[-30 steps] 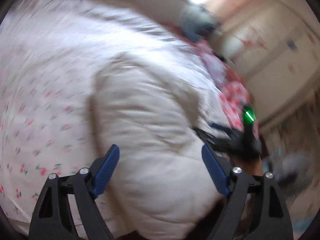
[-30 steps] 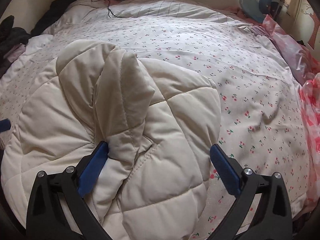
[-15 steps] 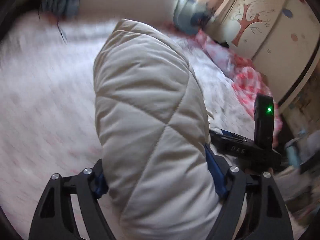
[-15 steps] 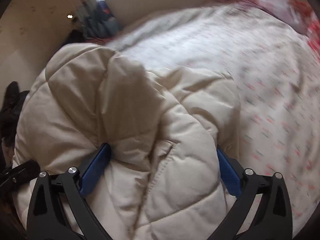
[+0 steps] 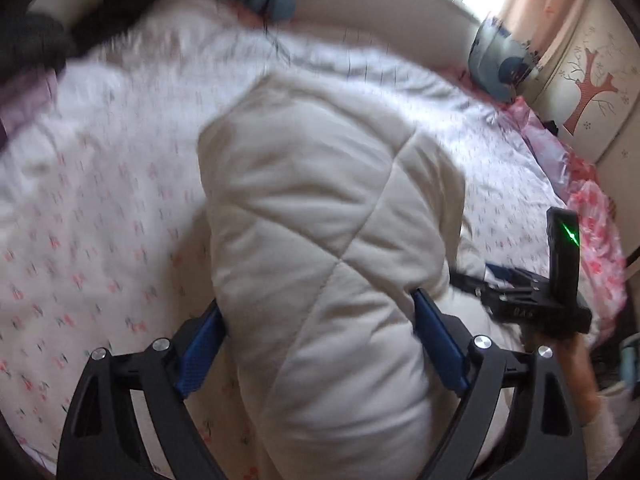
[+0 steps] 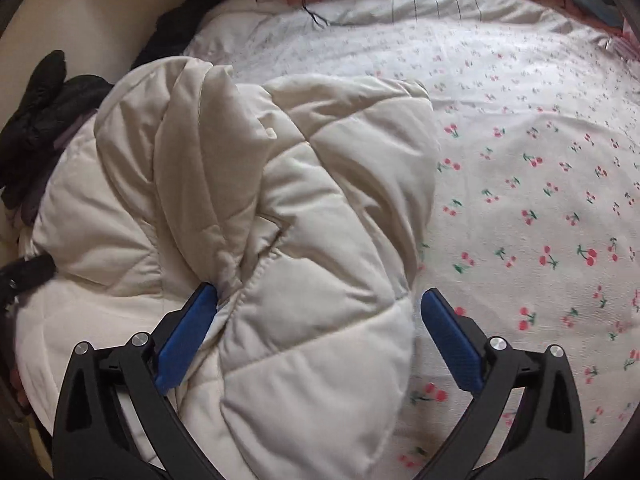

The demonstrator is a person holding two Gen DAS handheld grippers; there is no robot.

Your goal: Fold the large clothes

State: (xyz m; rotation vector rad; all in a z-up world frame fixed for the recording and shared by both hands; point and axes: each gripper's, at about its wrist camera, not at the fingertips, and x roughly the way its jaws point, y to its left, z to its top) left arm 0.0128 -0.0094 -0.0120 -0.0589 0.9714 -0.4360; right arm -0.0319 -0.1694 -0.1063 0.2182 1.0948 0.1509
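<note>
Presently the left gripper [image 5: 320, 344] is seen opening, a fold of the cream quilted jacket [image 5: 320, 208] between its blue pads. The right gripper [image 6: 320, 332] is spread, jacket bulging between. The jacket is laid on the cherry-print bedsheet [image 6: 540, 168].

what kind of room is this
Most likely a bedroom: a quilted cream jacket lies on a bed with a cherry-print sheet, and a wardrobe with a tree decal stands beside a curtained window.

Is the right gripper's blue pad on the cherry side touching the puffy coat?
Apart. In the right wrist view, cherry sheet shows between that pad and the puffy coat.
</note>
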